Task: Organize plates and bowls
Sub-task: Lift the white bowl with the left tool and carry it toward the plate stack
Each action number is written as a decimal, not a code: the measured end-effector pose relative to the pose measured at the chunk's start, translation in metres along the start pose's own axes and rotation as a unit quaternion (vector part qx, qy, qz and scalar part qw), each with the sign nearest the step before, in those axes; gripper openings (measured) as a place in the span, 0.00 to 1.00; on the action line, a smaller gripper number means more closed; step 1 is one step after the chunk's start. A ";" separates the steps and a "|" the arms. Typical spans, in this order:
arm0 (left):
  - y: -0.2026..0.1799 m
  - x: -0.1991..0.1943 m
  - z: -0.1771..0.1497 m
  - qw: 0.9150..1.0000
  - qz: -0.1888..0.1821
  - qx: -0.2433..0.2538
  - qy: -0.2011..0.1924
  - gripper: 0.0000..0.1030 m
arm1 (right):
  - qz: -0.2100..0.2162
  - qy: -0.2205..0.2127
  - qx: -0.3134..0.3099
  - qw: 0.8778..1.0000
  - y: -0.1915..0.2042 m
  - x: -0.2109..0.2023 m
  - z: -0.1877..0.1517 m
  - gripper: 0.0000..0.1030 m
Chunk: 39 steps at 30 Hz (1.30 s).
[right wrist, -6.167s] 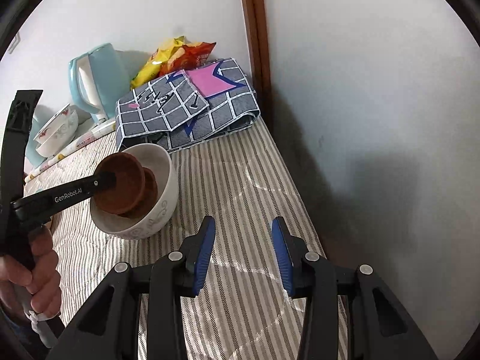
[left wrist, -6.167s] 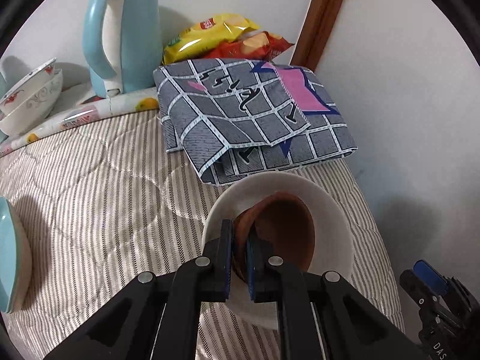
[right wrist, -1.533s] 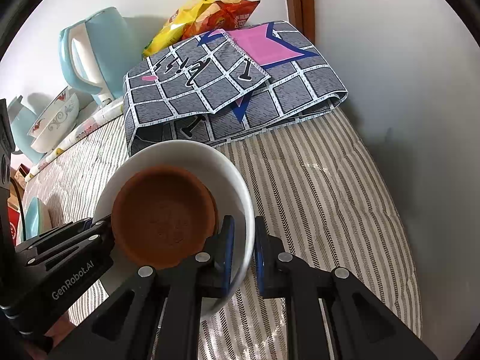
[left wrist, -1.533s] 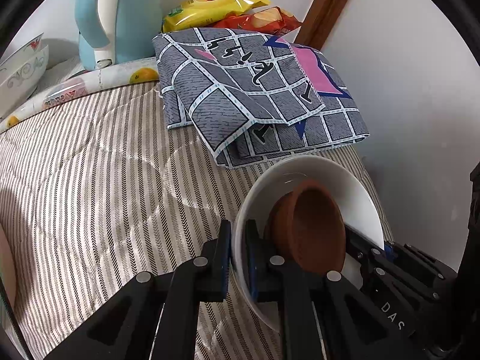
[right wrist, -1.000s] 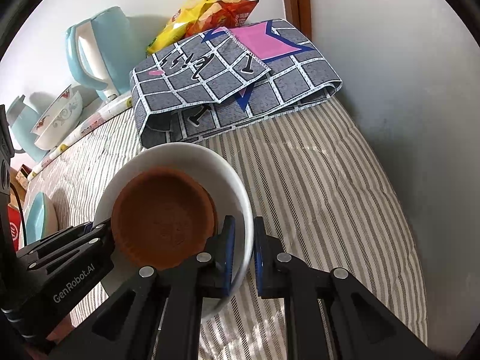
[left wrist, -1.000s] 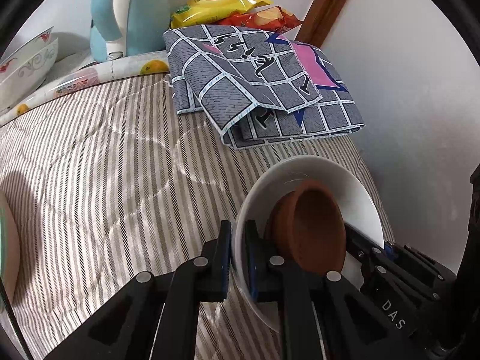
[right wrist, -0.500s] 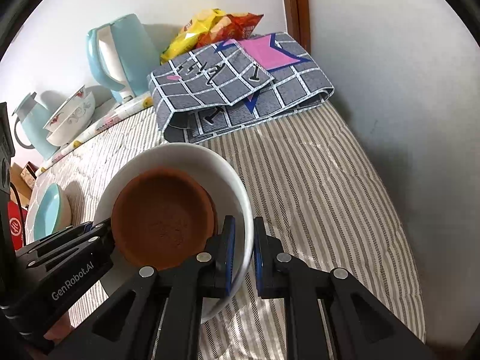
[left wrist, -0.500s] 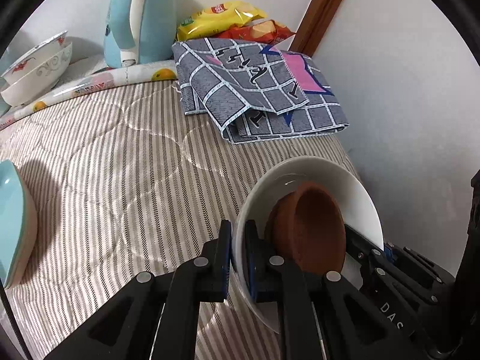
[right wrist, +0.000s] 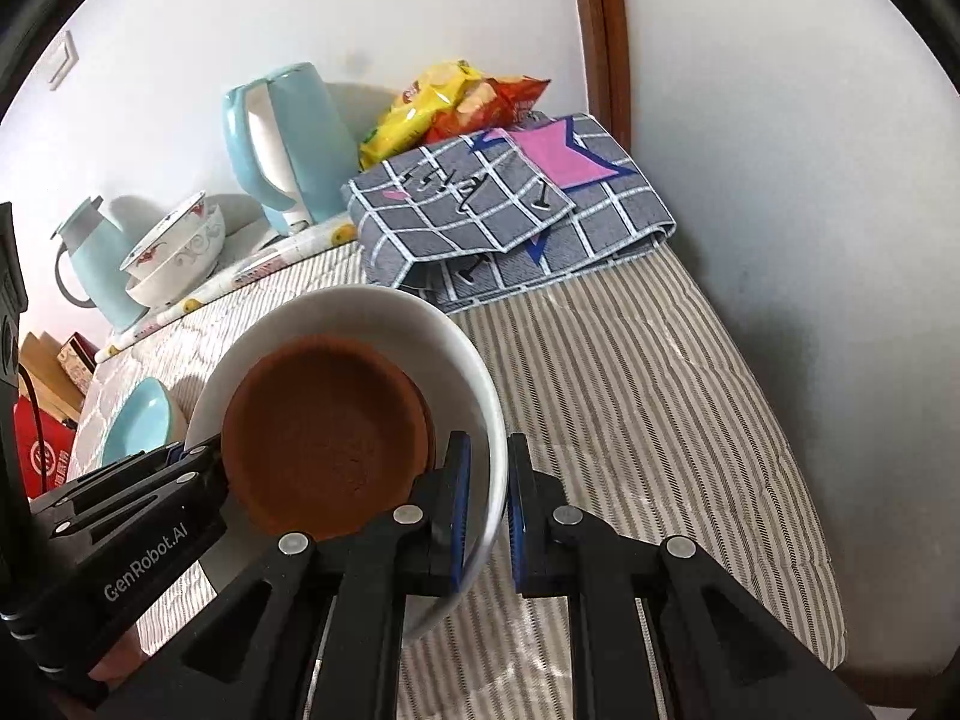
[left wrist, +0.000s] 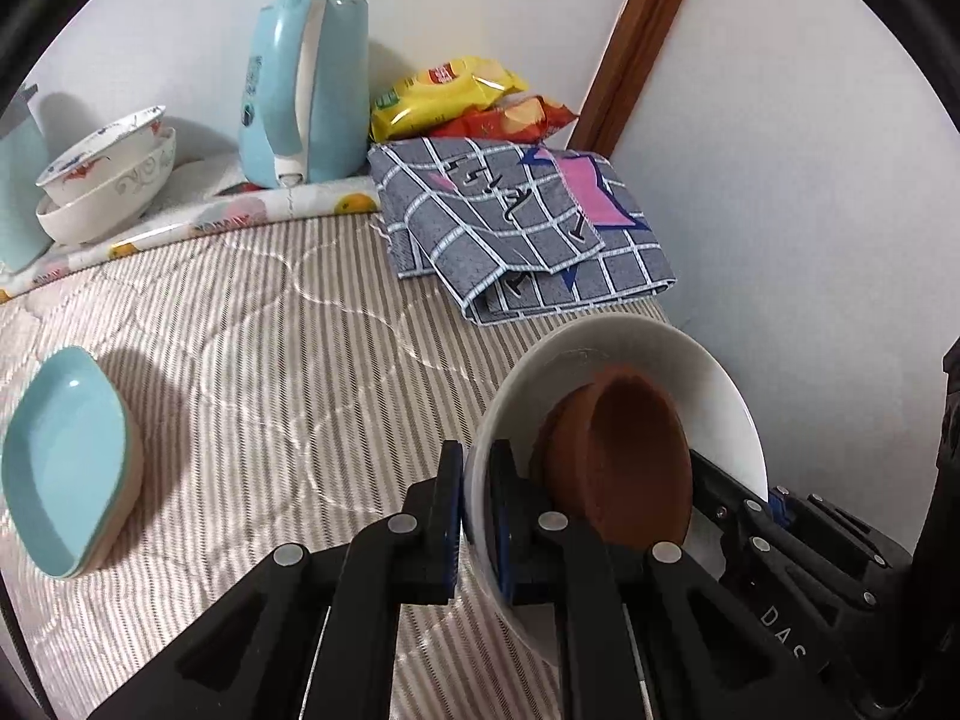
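White bowl [left wrist: 708, 372] clamped, left tool [left wrist: 477, 516], right tool [right wrist: 487, 504]

Two black two-finger grippers: left gripper [left wrist: 477, 516] and right gripper [right wrist: 486, 510]. One large white ceramic bowl [left wrist: 636, 348] with one brown clay bowl [left wrist: 624, 450] nested inside. Two white patterned bowls [left wrist: 108, 180], stacked. Pale blue leaf-shaped dishes [left wrist: 60, 456]: probably two, stacked, though the edges blur together. One pale blue electric kettle [left wrist: 300, 90]. One pale blue flask [right wrist: 90, 258]. Two snack bags [left wrist: 474, 102], one yellow, one red. One folded grey checked cloth [left wrist: 528, 228].
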<state>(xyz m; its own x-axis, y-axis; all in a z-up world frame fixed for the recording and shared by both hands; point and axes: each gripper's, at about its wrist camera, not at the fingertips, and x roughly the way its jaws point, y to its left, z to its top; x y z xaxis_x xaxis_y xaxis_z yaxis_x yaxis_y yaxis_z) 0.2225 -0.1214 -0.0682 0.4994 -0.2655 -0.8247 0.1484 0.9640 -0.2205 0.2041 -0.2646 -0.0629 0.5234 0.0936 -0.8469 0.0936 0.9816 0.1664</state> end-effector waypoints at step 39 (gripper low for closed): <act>0.088 -0.070 0.015 0.998 0.012 -0.037 -0.055 0.09 | 0.026 -0.028 -0.049 0.998 0.108 -0.030 0.020 0.10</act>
<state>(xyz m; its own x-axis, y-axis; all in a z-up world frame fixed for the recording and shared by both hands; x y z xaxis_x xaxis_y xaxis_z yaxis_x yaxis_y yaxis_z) 0.2130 -0.0178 -0.0219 0.5932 -0.2374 -0.7693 0.0735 0.9675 -0.2419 0.2154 -0.1643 -0.0091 0.5717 0.1392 -0.8086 -0.0177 0.9874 0.1575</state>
